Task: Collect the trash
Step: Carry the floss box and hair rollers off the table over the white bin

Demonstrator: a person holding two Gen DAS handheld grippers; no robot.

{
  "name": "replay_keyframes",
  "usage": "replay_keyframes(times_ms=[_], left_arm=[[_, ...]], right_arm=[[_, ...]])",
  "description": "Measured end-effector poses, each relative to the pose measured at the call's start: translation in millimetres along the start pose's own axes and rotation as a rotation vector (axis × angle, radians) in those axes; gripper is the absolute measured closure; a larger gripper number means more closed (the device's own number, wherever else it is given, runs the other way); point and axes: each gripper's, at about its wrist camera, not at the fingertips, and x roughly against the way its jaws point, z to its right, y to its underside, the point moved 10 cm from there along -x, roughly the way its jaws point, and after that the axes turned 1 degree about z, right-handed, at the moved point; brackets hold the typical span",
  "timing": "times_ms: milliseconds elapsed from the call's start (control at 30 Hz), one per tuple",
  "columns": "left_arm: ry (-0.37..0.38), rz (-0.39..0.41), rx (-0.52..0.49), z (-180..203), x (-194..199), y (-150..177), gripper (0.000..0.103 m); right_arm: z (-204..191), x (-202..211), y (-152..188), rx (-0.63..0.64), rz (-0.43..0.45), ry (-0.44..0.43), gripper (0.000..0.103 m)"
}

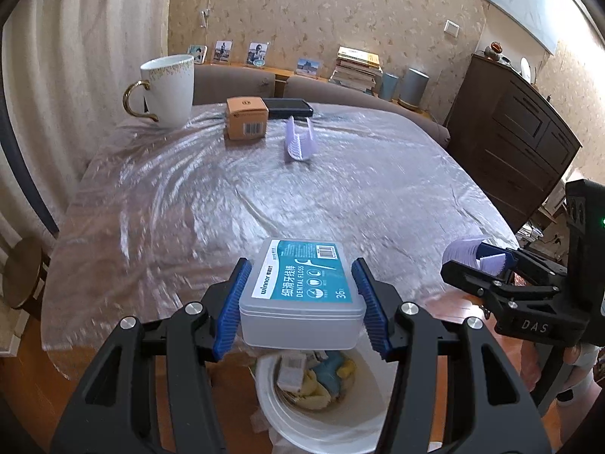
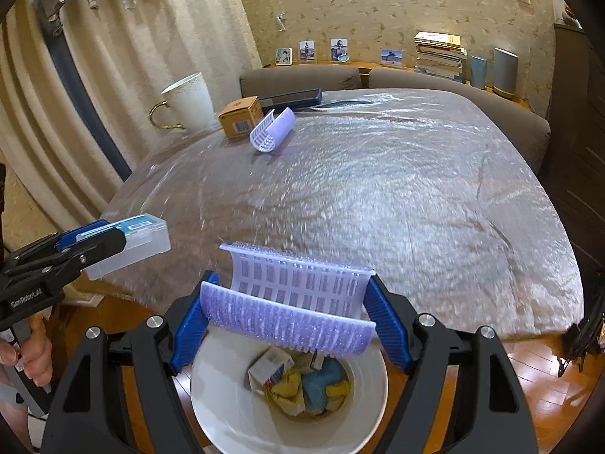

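Left wrist view, plastic-covered table [image 1: 264, 189], papered wall [image 1: 321, 7], wooden floor [image 1: 22, 397]

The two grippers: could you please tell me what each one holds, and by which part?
The left gripper clamps the dental floss box by its two short ends; the right gripper clamps a purple hair roller by its ends.

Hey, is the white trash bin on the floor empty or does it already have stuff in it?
Partly filled. The white bin holds a small carton and yellow and blue scraps at its bottom.
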Motion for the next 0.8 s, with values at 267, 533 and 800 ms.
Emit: replay_keyframes(times_ms=[267, 533, 800], left_arm=[[0.014, -0.039, -0.001, 20.0, 7.8, 28.0, 0.047], [0.029, -0.088, -0.010, 38.2, 9.0, 57.0, 0.047], [0.031, -0.133, -0.018, 49.5, 2.6, 83.6, 0.047]], right_arm=[[-0.4, 12.1, 31.3, 0.021, -0.036, -0.014, 0.027], [4.8, 13.1, 60.9, 0.022, -0.086, -0.013, 0.027], [10.5, 7.6, 88.4, 0.040, -0.141, 0.013, 0.027]])
